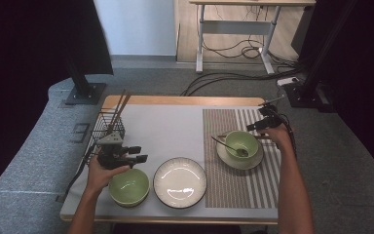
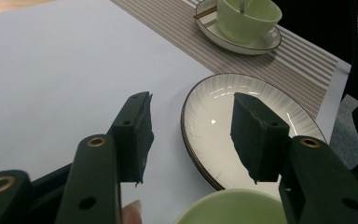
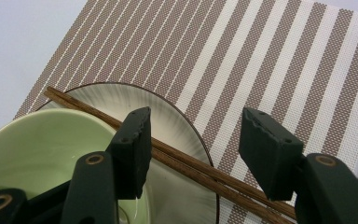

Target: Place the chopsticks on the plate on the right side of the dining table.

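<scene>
- Near the person, the left gripper (image 1: 137, 154) hangs over a green bowl (image 1: 129, 186), jaws apart, holding nothing.
- The empty white plate (image 1: 180, 182) sits just beside that bowl.
- Farther off, the right gripper (image 3: 193, 149) has jaws apart above the chopsticks (image 3: 177, 156), which rest on a saucer (image 3: 177, 126) under the other bowl (image 3: 51, 158).
- That setting looks done; this bowl and plate probably still need placing.

**Chopsticks on the saucer, green bowl by the plate**

A pair of dark brown wooden chopsticks (image 3: 186, 161) lies flat and side by side across the rim of a white ribbed saucer (image 3: 177, 126), just behind the pale green bowl (image 3: 42, 154) standing on it. A second green bowl (image 1: 129, 186), seemingly empty, stands upright at the table's near left.
</scene>
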The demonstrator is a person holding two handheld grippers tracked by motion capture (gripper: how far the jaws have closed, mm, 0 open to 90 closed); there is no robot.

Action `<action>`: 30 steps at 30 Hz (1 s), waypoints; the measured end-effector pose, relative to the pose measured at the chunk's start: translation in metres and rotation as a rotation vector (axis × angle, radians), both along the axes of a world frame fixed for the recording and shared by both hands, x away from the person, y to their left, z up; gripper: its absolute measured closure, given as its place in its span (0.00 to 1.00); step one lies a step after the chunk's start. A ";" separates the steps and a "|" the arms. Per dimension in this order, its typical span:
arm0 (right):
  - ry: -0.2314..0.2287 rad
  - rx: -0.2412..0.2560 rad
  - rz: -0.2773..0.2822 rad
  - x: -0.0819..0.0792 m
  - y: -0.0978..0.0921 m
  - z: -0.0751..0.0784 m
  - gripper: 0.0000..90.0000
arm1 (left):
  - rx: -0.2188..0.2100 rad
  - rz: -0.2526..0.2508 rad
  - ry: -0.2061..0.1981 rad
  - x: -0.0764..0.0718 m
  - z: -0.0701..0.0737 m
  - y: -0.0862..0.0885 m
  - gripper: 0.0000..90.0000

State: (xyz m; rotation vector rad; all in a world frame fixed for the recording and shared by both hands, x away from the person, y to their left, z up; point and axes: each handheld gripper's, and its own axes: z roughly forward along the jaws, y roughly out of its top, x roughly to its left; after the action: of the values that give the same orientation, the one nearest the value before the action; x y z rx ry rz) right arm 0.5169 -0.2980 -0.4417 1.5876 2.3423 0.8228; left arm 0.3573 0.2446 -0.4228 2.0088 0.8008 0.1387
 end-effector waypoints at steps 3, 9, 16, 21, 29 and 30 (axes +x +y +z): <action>0.003 0.001 -0.006 -0.001 -0.001 -0.001 0.49 | 0.000 0.000 0.000 0.000 0.000 0.000 0.54; 0.004 0.002 -0.021 -0.003 -0.008 -0.003 0.49 | 0.005 -0.002 0.003 0.001 -0.001 -0.001 0.54; 0.007 0.009 -0.042 -0.006 -0.017 -0.006 0.48 | 0.006 -0.002 0.003 0.001 -0.002 -0.002 0.54; 0.005 0.011 -0.055 -0.009 -0.022 -0.006 0.47 | 0.007 -0.002 0.004 0.001 -0.002 -0.002 0.54; 0.008 0.021 -0.085 -0.015 -0.031 -0.008 0.46 | 0.007 0.000 0.004 0.001 -0.002 -0.002 0.54; 0.011 0.021 -0.085 -0.015 -0.032 -0.008 0.46 | 0.007 0.000 0.003 0.001 -0.001 -0.002 0.54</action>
State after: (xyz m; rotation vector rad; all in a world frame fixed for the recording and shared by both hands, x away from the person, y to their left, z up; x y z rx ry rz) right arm 0.5017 -0.3305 -0.4498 1.6921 2.2629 0.8244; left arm 0.3582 0.2425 -0.4243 2.0162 0.8036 0.1384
